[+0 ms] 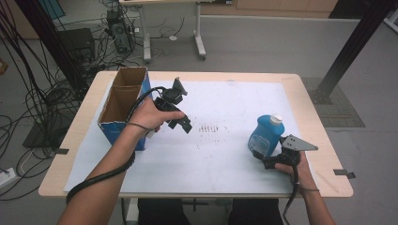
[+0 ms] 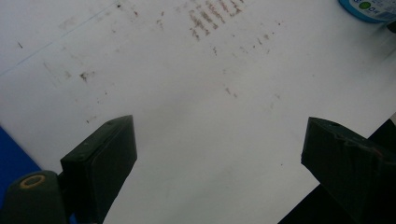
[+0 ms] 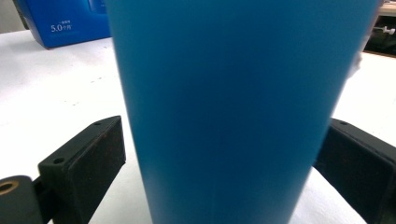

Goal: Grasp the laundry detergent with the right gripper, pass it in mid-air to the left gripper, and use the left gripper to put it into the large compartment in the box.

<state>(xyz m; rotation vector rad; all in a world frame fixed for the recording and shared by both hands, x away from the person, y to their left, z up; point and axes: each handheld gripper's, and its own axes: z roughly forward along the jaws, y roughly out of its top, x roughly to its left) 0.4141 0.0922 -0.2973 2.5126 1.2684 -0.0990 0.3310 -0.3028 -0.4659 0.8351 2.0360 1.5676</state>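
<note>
- Table (image 1: 309, 101): light wood top under a white sheet (image 1: 225, 154); faint brown smudges (image 1: 209, 127) mark the sheet near its middle.
- Cardboard box (image 1: 123, 101): blue outside, brown inside, open at the top, standing at the table's left side.
- Blue bottle (image 1: 265, 135): white cap, upright on the sheet at the right side, well apart from the box. In the right gripper view its blue wall stands between the two jaws.
- Right gripper (image 1: 266, 157): low on the sheet, aimed at the bottle's base. The left jaw stands just clear of the bottle wall; contact at the right jaw is hidden by the bottle, so I cannot tell whether it grips.
- Left gripper (image 1: 180, 121): held above the sheet just beside the box, jaws wide apart, nothing between them but bare sheet.
</note>
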